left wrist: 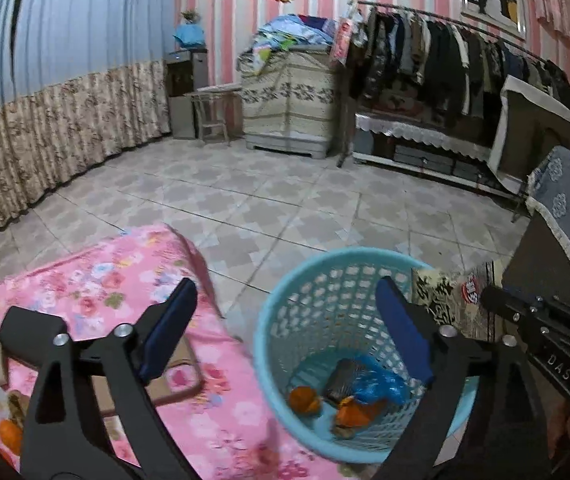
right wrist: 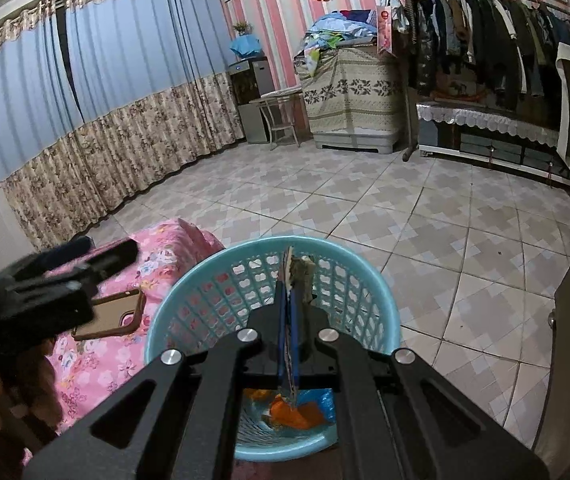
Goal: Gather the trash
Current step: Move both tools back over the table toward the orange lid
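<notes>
The right gripper [right wrist: 289,300], fingers clamped on a thin scrap [right wrist: 300,276], hangs over the blue basket [right wrist: 189,292] for dropping; the left gripper [left wrist: 285,332] fingers stand apart, empty.

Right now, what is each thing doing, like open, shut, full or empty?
Left gripper: open, holding nothing, over the basket.
Right gripper: shut on a wrapper, above the basket.
Basket: upright on the floor, a little trash at the bottom.
Curtains: drawn shut.
</notes>
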`<state>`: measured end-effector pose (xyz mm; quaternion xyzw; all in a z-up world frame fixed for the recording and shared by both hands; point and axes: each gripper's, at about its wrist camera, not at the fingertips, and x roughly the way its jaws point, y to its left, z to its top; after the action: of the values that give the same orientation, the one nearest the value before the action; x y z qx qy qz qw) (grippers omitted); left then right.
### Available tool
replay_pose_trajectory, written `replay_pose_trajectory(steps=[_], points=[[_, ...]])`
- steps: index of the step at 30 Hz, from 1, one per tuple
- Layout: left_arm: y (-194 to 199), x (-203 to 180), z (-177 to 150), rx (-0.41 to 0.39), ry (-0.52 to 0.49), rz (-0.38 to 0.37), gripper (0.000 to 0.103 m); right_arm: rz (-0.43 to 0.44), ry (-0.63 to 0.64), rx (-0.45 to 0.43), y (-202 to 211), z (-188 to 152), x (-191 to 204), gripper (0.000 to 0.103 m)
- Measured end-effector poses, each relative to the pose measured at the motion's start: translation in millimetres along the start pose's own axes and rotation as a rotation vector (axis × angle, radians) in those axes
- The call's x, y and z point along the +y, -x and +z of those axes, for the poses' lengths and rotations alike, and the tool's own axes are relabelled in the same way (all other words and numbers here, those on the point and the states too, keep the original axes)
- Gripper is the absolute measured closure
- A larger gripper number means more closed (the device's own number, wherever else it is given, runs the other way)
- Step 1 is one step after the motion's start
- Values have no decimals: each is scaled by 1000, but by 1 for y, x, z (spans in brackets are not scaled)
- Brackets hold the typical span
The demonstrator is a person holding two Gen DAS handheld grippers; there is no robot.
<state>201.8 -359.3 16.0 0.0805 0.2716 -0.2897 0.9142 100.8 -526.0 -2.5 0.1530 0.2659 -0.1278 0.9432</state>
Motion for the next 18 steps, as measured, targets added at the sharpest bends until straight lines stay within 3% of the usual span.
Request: replay_pose_trajectory(steps=[7, 13, 15, 16, 17, 18], points=[[33, 37, -5, -53, 7, 100, 6, 16, 4, 32, -18, -4, 10, 98], [65, 79, -17, -46, 41, 169, 6, -20, 26, 98, -44, -8, 16, 97], [81, 97, -23, -43, 49, 208, 6, -46, 32, 119, -50, -11, 16, 75], [88, 105, -26, -44, 53, 224, 6, -57, 28, 124, -51, -13, 15, 47], [95, 113, -29, -47, 59, 239, 6, -65, 14, 109, -47, -15, 15, 35], [104, 122, -31, -50, 65, 254, 6, -71, 10, 92, -43, -16, 16, 35]])
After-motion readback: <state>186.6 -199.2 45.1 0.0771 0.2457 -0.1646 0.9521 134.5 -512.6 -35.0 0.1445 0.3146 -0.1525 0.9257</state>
